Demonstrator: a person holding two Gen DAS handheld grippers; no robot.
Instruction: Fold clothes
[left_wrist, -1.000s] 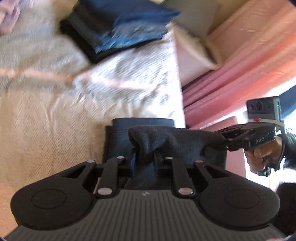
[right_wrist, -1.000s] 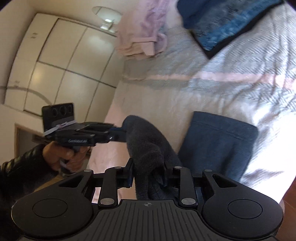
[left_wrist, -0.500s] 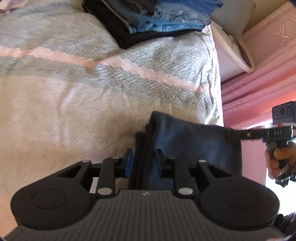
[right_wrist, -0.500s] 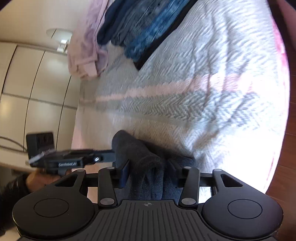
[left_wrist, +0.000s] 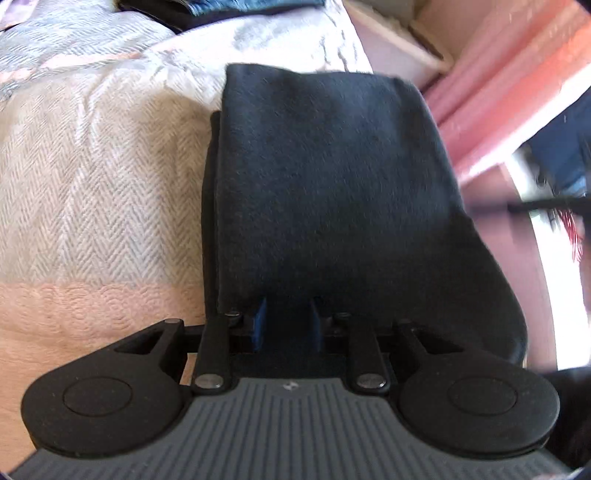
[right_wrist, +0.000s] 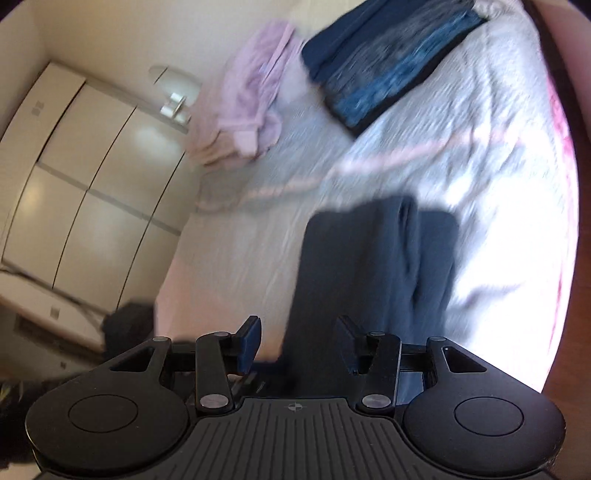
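Left claw (left_wrist: 287, 325) parted over folded dark garment (left_wrist: 332, 184), bedspread (left_wrist: 92, 184)

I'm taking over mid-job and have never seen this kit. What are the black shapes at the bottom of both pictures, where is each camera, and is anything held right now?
No robot here: a person carries a hand-held two-finger tool in each hand, and a fisheye camera on each tool looks forward along its jaws. The black shapes are the tools' own bodies. The left view shows the left gripper close above the folded dark garment, jaws slightly apart with cloth between them, though pressing cannot be confirmed. The right view shows the right gripper, jaws wide apart, gripping nothing, the same garment just ahead of it. It lies on a pale bedspread. Farther off sit a stack of blue clothes and a pink pile.
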